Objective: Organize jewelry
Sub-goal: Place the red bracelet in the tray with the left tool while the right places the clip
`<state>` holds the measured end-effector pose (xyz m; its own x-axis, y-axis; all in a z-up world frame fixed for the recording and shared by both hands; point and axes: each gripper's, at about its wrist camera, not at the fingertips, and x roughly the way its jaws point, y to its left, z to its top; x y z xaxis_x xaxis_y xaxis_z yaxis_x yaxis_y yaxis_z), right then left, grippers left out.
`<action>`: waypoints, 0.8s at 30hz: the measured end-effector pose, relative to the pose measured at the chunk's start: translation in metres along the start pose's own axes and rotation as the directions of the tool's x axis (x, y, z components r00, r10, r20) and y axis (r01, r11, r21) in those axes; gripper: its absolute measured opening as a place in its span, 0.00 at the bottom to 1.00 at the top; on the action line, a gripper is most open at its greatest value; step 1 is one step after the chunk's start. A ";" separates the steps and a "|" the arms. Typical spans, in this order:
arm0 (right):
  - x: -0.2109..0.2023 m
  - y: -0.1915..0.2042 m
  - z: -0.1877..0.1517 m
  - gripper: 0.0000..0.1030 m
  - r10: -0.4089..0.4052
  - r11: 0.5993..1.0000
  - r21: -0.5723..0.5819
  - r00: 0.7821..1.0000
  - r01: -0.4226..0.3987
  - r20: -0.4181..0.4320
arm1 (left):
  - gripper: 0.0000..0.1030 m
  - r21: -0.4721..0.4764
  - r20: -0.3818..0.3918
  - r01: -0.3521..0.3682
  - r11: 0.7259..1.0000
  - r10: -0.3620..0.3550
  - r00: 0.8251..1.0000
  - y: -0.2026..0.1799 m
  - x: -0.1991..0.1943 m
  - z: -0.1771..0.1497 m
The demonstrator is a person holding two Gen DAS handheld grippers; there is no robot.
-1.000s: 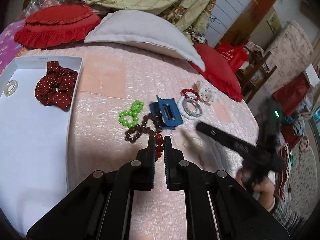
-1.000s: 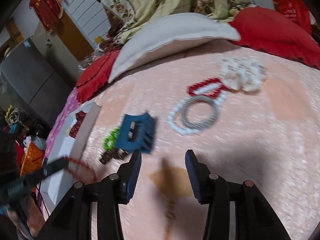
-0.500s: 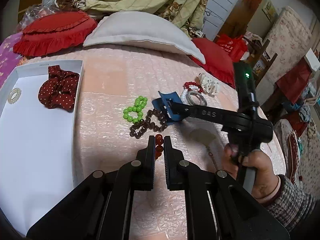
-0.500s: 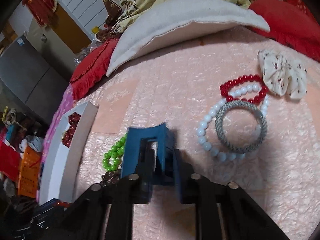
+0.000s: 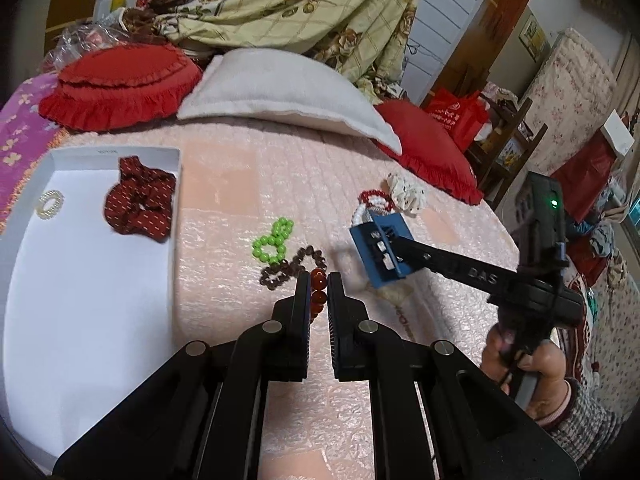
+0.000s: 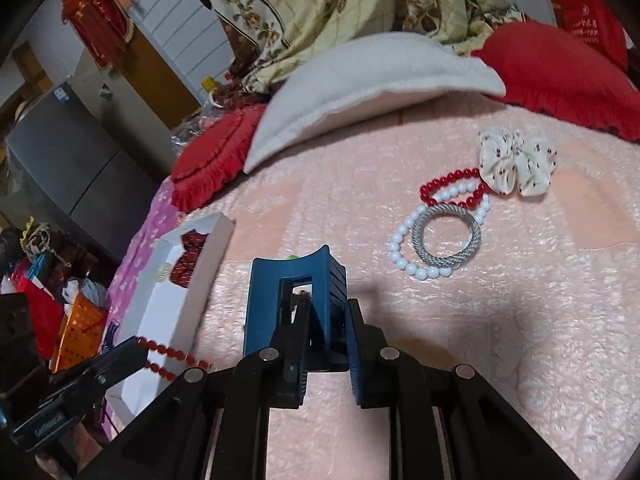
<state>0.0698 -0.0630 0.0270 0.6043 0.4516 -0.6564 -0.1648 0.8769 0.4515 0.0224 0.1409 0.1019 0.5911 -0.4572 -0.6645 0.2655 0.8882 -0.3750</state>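
Observation:
My left gripper [image 5: 319, 280] is shut on a string of amber-red beads [image 5: 318, 294], held above the pink bedspread; the beads [image 6: 168, 354] also hang from it in the right wrist view. My right gripper [image 6: 326, 312] is shut on a blue hair claw clip [image 6: 292, 296], lifted off the bed; the clip [image 5: 382, 246] shows in the left wrist view too. A white tray [image 5: 80, 280] at the left holds a red dotted scrunchie [image 5: 140, 202] and a pearl ring-shaped hair tie [image 5: 49, 204].
On the bedspread lie a green bead bracelet [image 5: 274, 240], a brown bead bracelet [image 5: 292, 266], a red bead bracelet [image 6: 444, 184], a white bead bracelet [image 6: 408, 256], a silver mesh bangle [image 6: 446, 236] and a cream scrunchie [image 6: 516, 160]. Pillows [image 5: 280, 88] lie behind.
My right gripper moved in, shut on the blue claw clip and lifted it off the bed. My left gripper kept hold of the amber-red beads.

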 end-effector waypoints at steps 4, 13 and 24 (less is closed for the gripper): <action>-0.008 0.022 -0.001 0.15 0.004 0.999 -0.041 1.000 -0.004 0.003 | 0.06 -0.018 0.031 -0.020 1.000 0.021 0.999 0.012 -0.018 0.004; 0.007 0.089 -0.007 0.15 0.049 0.988 -0.143 0.998 -0.054 -0.036 | 0.06 -0.149 0.035 -0.151 0.977 0.158 0.987 0.085 -0.043 0.011; 0.074 0.183 -0.020 0.15 0.084 0.956 -0.266 0.983 -0.126 -0.162 | 0.06 -0.305 0.021 -0.281 0.910 0.301 0.953 0.170 -0.046 0.015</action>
<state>0.0689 0.1338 0.0488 0.4539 0.5446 -0.7053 -0.4411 0.8250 0.3532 0.0519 0.3130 0.0783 0.6593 -0.1676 -0.7330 -0.1564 0.9229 -0.3517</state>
